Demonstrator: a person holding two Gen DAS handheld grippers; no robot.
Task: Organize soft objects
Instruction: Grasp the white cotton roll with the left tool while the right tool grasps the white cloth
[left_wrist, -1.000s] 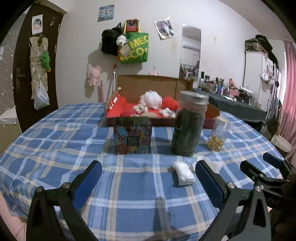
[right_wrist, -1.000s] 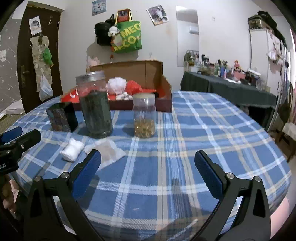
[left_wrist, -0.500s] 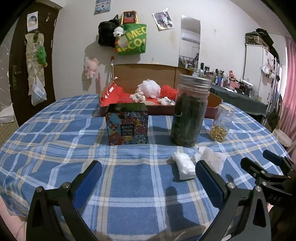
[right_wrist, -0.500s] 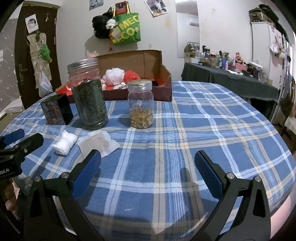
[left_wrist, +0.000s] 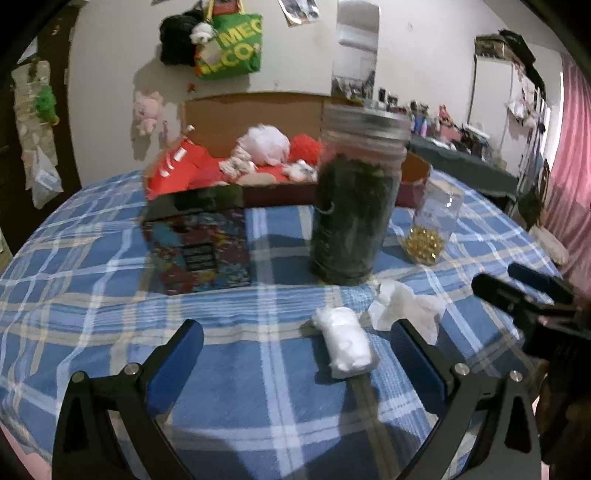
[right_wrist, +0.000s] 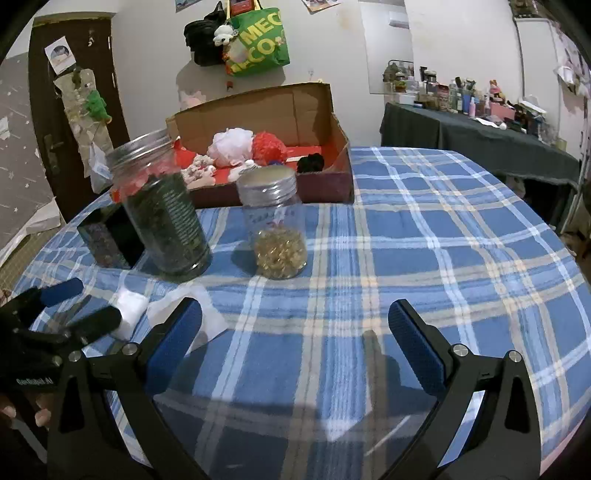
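A white soft roll (left_wrist: 345, 345) lies on the blue plaid tablecloth between my left gripper's open fingers, nearer the right one. A crumpled white tissue (left_wrist: 402, 308) lies just right of it. My left gripper (left_wrist: 295, 358) is open and empty; it also shows in the right wrist view (right_wrist: 77, 306), next to the roll (right_wrist: 129, 314). My right gripper (right_wrist: 295, 332) is open and empty over bare cloth; it shows at the right edge of the left wrist view (left_wrist: 524, 288). A cardboard box (right_wrist: 325, 122) at the back holds white and red puffs (right_wrist: 232, 142) and other soft things.
A tall jar of dark leaves (left_wrist: 354, 206), a small jar of golden beads (right_wrist: 277, 225) and a colourful box (left_wrist: 199, 247) stand mid-table. Bags hang on the wall behind. A dark cluttered table (right_wrist: 480, 129) stands at right.
My left gripper has moved forward and down toward the white roll, which now lies between its fingers. My right gripper has also moved forward and slightly down. Both stay open.
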